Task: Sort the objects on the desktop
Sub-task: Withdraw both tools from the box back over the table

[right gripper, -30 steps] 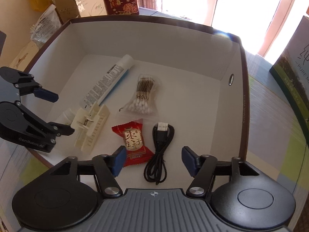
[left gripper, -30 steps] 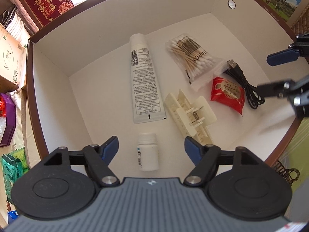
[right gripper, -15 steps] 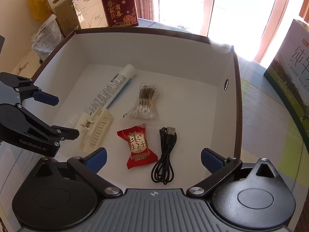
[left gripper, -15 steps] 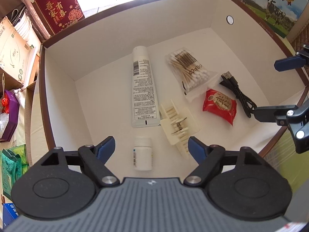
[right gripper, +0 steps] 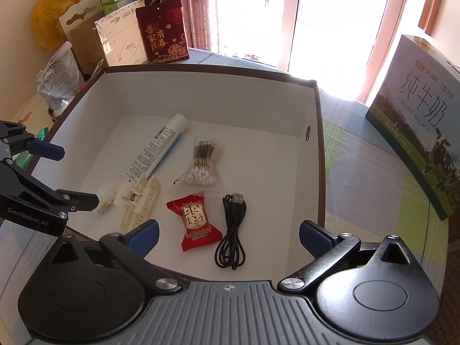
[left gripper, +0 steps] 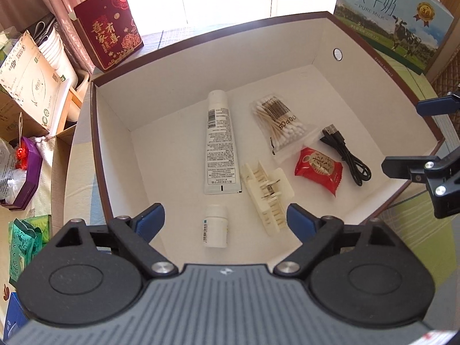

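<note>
Left gripper (left gripper: 225,220) sits above the near edge of the white box (left gripper: 258,46), jaws opening, nothing between the pads — the small white bottle (left gripper: 216,226) lies on the box floor straight below the gap, on its side, cap pointing away along the gripper's line of sight. Beside it the cream plastic clip (left gripper: 266,191) runs diagonally, its near end close to the left gripper's right finger.

Right gripper (right gripper: 228,237) spread wide and empty, over the box's near right corner. Below its gap: red candy packet (right gripper: 195,220) and coiled black USB cable (right gripper: 231,230), side by side, both long axes running roughly away from the gripper. Cable nearer the middle of the gap.

Tube (left gripper: 220,143) and cotton swab bag (left gripper: 280,123) lie further back in the box.

Judgement: everything visible already lies in the box; bottle and clip belong to the left hand, candy and cable to the right.
</note>
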`<state>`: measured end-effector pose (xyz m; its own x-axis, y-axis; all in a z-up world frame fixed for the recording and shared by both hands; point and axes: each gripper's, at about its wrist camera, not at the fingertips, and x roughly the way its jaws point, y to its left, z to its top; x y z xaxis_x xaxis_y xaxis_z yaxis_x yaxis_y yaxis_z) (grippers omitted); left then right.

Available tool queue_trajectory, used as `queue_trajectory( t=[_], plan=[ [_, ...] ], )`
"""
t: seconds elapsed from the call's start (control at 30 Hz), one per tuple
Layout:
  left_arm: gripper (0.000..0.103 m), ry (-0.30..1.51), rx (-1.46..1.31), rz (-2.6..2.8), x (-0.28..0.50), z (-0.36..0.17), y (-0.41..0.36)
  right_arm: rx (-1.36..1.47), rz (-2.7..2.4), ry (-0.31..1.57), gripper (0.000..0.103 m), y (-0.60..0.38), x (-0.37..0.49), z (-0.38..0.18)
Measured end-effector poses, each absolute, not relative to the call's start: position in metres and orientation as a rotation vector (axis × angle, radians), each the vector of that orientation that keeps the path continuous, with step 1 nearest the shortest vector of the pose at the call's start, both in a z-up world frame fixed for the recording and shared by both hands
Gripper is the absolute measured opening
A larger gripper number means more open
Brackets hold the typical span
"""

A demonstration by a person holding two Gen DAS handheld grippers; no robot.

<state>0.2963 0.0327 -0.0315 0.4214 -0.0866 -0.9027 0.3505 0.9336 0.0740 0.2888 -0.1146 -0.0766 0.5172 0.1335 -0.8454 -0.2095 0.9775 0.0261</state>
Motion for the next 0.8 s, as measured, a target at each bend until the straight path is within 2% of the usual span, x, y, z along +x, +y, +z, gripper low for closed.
queue_trajectory(
  t=[0.8],
  plan=[
    [0.093, 0.954, 0.175, -0.213, 0.191, 0.013, 0.033, -0.012, 0.159, 0.867, 0.101, -0.119, 0.197, -0.047]
  ],
)
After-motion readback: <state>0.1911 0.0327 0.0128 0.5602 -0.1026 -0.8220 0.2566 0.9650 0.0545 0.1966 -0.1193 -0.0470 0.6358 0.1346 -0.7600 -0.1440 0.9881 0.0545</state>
